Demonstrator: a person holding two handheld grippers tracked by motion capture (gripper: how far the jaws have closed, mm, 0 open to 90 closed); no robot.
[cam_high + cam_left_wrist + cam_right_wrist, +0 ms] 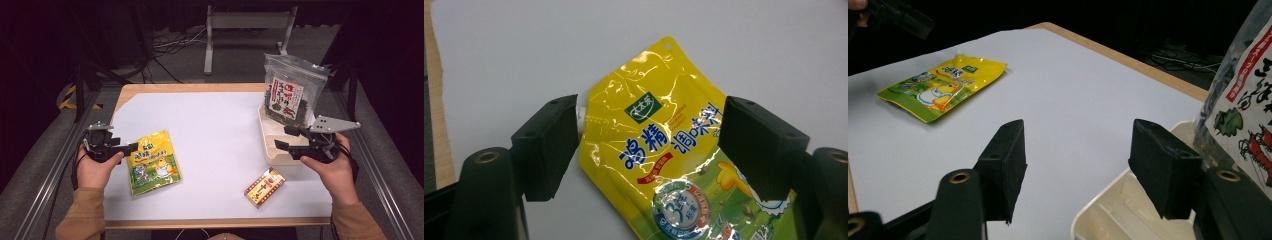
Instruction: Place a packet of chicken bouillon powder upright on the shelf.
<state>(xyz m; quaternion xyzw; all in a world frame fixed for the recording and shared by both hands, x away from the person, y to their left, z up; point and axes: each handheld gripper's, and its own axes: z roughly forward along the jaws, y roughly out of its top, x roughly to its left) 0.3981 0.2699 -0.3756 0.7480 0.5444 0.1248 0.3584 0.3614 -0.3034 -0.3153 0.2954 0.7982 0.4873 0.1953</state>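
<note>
Left gripper [131, 148] spread wide at lower left, jaws straddling yellow pouch [152, 162] top, gripping nothing. Right gripper [286, 138] spread, empty, over cream tray [268, 142] at right.

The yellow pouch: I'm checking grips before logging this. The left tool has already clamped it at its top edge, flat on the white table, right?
Not clamped. The left gripper view shows the left tool open, jaws either side of the yellow pouch, not pressing it. The pouch does lie flat on the white table.
</note>
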